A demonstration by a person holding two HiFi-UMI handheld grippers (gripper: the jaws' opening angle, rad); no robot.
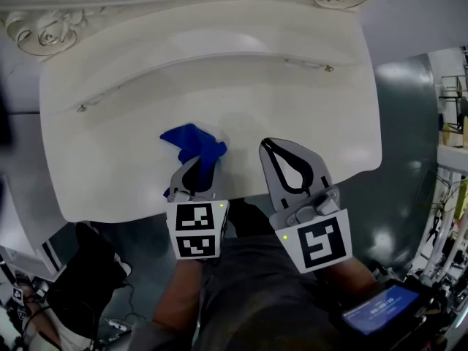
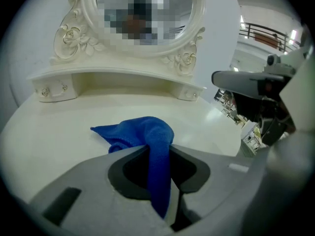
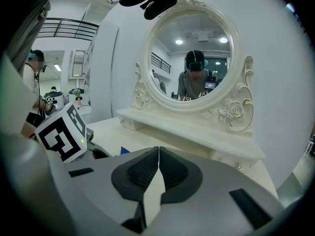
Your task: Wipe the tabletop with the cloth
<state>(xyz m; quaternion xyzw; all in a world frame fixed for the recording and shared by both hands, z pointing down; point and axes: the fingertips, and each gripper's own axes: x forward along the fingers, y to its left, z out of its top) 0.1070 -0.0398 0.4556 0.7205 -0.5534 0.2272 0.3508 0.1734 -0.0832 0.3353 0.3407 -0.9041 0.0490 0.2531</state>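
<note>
In the head view, both forearms (image 1: 179, 298) reach forward from the bottom edge, side by side. The left tool (image 1: 196, 168) tilts steeply down over the near edge of the white table (image 1: 292, 108). It pinches the blue cloth (image 1: 191, 143), which lies bunched on the table just beyond its tips, left of centre near the front. Just to its right, the right tool (image 1: 268, 146) has its tips pressed together with nothing between them. The left cube (image 1: 196, 231) and right cube (image 1: 319, 241) show black-and-white markers. The table is smooth, glossy and curved at the front. A carved rose frame (image 1: 44, 31) runs along its far side. Grey floor (image 1: 409, 123) lies to the right, and a small lit screen (image 1: 380, 309) sits at the lower right.

In the left gripper view, the grey jaws with dark pads are nearly together. They clamp a narrow strip of the soft, nubbly cloth. The rest spills forward in a folded heap on the table. Beyond it stands a low shelf (image 2: 118, 75) with small knobbed drawers. Above the shelf is an oval mirror (image 2: 142, 14) in a cream frame. The right tool juts in from the right, above the table.

In the right gripper view, the ribbed dark pads meet along a thin line and grip nothing. The left cube shows at the left. A sliver of blue cloth shows just above the jaw edge. The mirror ahead reflects a person wearing head gear.
</note>
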